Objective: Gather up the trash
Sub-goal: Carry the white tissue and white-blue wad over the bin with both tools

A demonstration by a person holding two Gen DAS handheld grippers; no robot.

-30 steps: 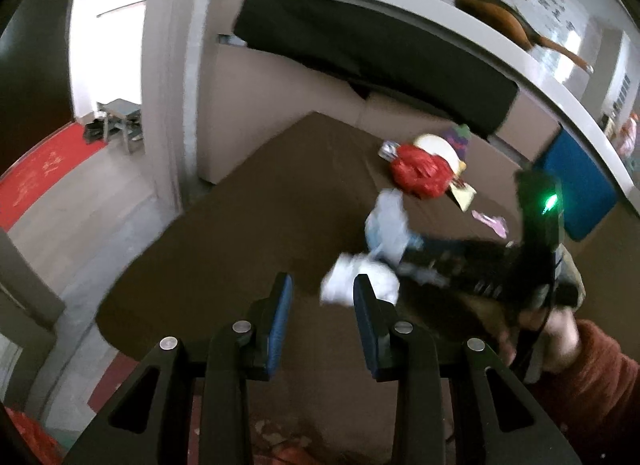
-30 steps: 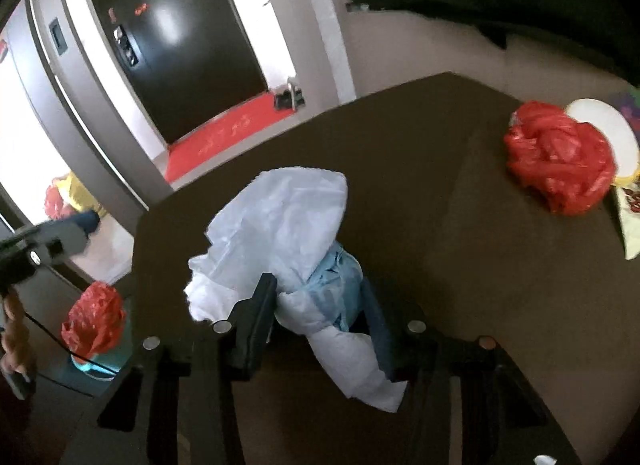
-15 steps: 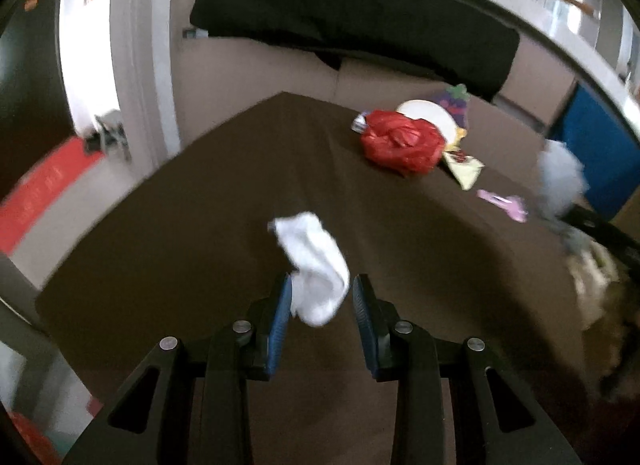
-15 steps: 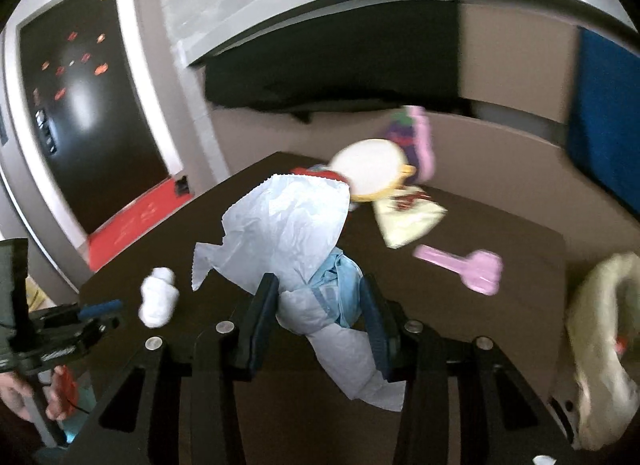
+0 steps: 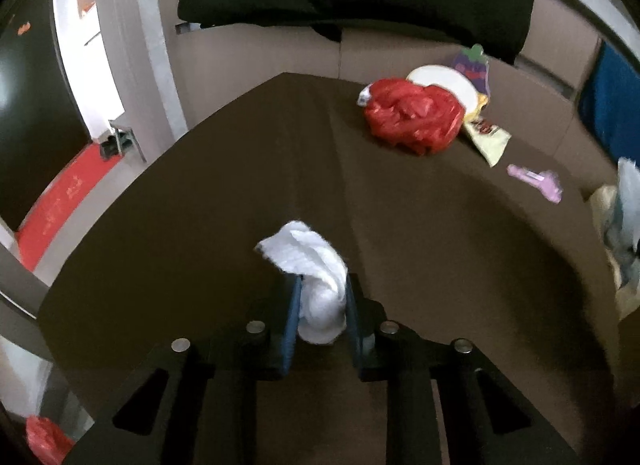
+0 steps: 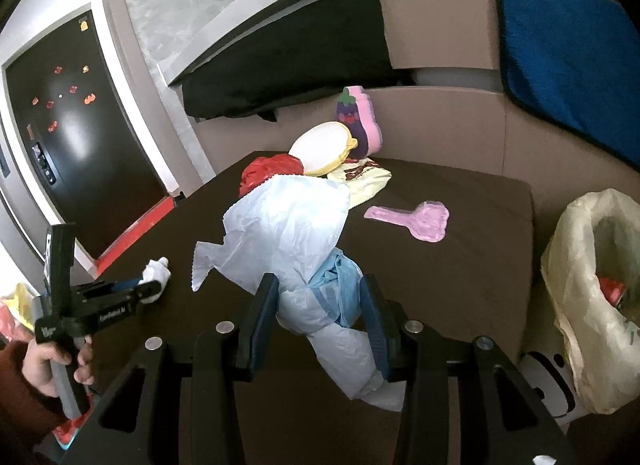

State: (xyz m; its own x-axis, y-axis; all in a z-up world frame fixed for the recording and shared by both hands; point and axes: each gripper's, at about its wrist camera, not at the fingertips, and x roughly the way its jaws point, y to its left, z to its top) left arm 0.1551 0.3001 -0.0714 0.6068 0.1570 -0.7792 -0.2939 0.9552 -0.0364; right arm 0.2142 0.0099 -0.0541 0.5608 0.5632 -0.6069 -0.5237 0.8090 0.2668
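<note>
Left gripper: jaws have just been closing; a white crumpled tissue is pinched between them, on the brown table.
Right gripper: a pale plastic wrapper is gripped above the table.
Trash bag: beside the table's right edge.

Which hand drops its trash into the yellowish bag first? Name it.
Right. The right tool grips the pale blue-and-white plastic wrapper, with the yellowish plastic bag open just beside it. The left tool, closing on the white crumpled tissue, is farther away.
</note>
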